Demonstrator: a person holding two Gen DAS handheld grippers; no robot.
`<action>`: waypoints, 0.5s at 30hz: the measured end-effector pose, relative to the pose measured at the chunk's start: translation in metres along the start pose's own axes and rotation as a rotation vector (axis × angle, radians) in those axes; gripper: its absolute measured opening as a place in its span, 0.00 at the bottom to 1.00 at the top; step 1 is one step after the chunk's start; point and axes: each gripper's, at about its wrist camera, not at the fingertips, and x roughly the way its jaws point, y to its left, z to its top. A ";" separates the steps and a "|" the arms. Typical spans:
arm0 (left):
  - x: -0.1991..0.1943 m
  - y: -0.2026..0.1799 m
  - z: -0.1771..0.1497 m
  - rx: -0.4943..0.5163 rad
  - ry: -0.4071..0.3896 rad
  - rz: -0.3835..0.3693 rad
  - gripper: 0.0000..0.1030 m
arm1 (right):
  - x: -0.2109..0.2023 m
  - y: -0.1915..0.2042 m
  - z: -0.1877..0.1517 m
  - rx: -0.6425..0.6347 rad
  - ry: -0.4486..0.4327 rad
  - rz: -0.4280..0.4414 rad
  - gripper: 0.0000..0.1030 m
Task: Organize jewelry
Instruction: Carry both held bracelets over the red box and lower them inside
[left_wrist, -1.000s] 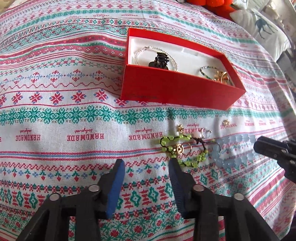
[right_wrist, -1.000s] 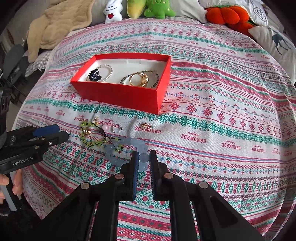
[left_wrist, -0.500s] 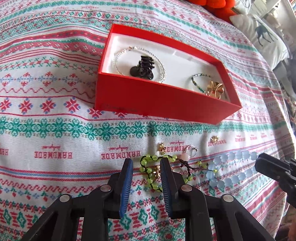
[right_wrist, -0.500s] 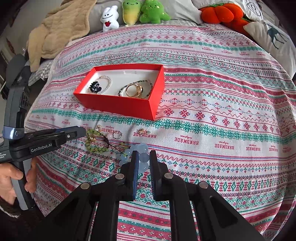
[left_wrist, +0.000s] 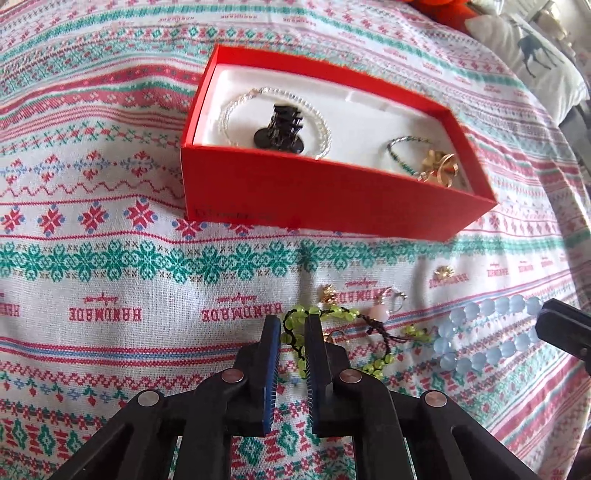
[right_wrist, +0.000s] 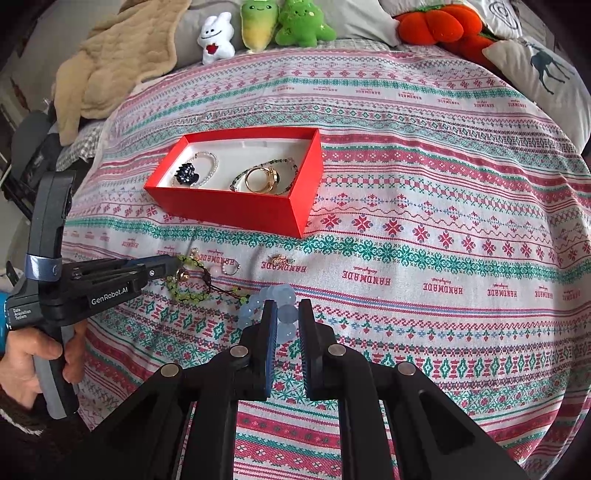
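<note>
Nearest, the left gripper (left_wrist: 290, 325) comes down on the green bead bracelet (left_wrist: 334, 334) on the bed's patterned cover (left_wrist: 110, 258); its jaws are closing, with the bracelet's left loop and dark cord between the blue pads, though I cannot tell whether they press it yet. A hand (right_wrist: 33, 360) grips that tool's handle at the left edge of the right wrist view. The right gripper (right_wrist: 287, 314) has its jaws nearly together, pinching the pale blue bead bracelet (right_wrist: 275, 295), which bunches at the tips.

Just past the green bracelet, loose pieces lie on the cover: a small gold charm (left_wrist: 328, 293), a silver ring with a pink bead (left_wrist: 388, 304), a gold earring (left_wrist: 443, 272) further right.

Beyond them sits the open red box (right_wrist: 236, 210) with white lining. Inside: a clear bead bracelet (left_wrist: 314, 107) around a black hair claw (left_wrist: 282, 127) on the left, a dark green bead strand (left_wrist: 400, 147) and gold rings (right_wrist: 262, 179) on the right.

Far back, plush toys (right_wrist: 280, 26), a tan blanket (right_wrist: 114, 55), an orange plush (right_wrist: 436, 22) and a deer pillow (right_wrist: 543, 74).
</note>
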 end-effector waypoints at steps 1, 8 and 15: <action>-0.005 0.000 0.001 0.000 -0.011 -0.006 0.07 | -0.002 0.000 0.000 0.000 -0.005 0.001 0.12; -0.045 -0.008 0.003 0.013 -0.096 -0.056 0.07 | -0.019 0.000 0.007 0.018 -0.048 0.023 0.12; -0.078 -0.020 0.008 0.036 -0.162 -0.089 0.07 | -0.038 0.003 0.017 0.037 -0.105 0.036 0.12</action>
